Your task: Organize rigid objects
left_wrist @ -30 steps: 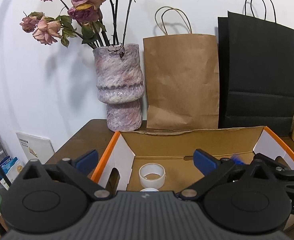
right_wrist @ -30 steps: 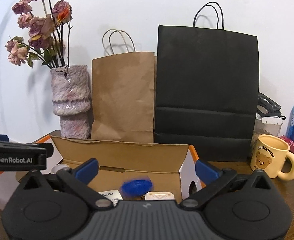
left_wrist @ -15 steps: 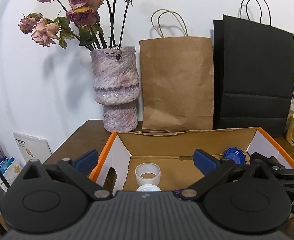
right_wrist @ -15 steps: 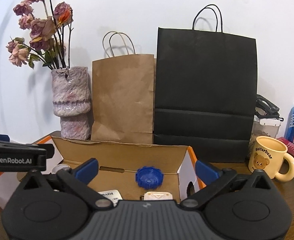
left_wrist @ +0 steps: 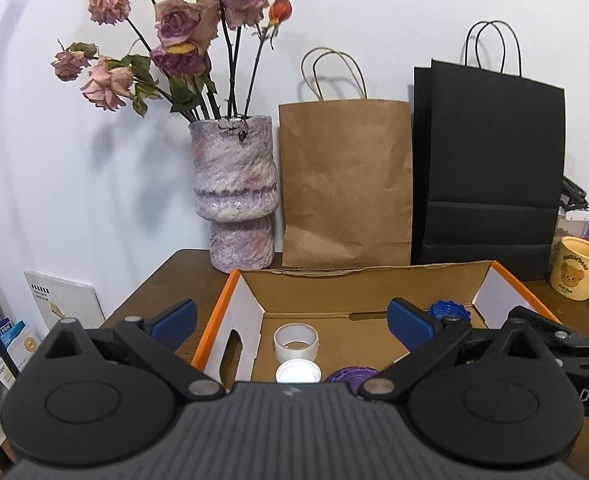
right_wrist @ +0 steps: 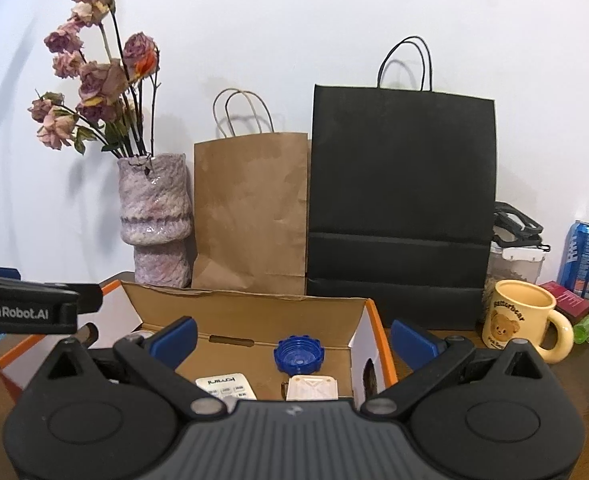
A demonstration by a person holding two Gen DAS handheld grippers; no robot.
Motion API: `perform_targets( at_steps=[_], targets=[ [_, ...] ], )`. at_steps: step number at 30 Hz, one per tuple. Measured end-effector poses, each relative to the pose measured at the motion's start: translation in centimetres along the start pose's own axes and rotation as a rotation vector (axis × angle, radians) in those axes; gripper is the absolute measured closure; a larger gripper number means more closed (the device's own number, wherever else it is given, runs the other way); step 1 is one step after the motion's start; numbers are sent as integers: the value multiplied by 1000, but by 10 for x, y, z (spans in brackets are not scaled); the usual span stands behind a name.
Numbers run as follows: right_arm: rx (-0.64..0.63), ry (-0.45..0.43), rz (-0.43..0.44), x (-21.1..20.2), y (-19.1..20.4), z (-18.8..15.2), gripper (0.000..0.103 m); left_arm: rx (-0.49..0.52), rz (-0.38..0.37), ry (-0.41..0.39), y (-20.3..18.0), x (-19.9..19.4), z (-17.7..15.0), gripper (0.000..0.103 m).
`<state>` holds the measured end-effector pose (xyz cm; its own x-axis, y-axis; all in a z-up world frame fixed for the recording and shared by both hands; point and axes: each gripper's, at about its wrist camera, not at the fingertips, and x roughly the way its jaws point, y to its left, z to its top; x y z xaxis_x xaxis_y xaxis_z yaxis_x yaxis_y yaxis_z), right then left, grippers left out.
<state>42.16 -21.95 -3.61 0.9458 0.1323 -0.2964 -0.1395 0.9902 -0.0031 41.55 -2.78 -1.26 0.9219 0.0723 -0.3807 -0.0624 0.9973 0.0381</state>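
An open cardboard box [left_wrist: 374, 292] with orange rims stands on the brown table; it also shows in the right wrist view [right_wrist: 246, 316]. Inside lie a white tape roll [left_wrist: 295, 342], a white cap [left_wrist: 297, 372], a purple lid [left_wrist: 352, 376], a blue lid [right_wrist: 298, 354], a white remote [right_wrist: 224, 386] and a cream square piece [right_wrist: 312, 387]. My left gripper [left_wrist: 290, 318] is open and empty above the box's near side. My right gripper [right_wrist: 292, 334] is open and empty, above the box's right part.
Behind the box stand a mottled vase of dried roses [left_wrist: 234, 192], a brown paper bag [left_wrist: 346, 184] and a black paper bag [left_wrist: 490, 168]. A yellow bear mug [right_wrist: 522, 320], a blue can [right_wrist: 580, 258] and a lidded jar [right_wrist: 514, 260] stand at the right.
The blue lid was falling, blurred, a second ago; it now lies still in the box's back right. Both grippers have risen and drawn back a little.
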Motion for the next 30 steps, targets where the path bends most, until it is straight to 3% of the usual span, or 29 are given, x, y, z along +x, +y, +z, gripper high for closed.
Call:
perform_targets(
  at_steps=[12, 30],
  targets=[
    [17, -36, 3, -62, -1, -2, 0, -18, -6, -16, 11, -53, -8, 0],
    [18, -38, 18, -172, 12, -10, 0, -8, -30, -39, 24, -167, -28, 0]
  ],
)
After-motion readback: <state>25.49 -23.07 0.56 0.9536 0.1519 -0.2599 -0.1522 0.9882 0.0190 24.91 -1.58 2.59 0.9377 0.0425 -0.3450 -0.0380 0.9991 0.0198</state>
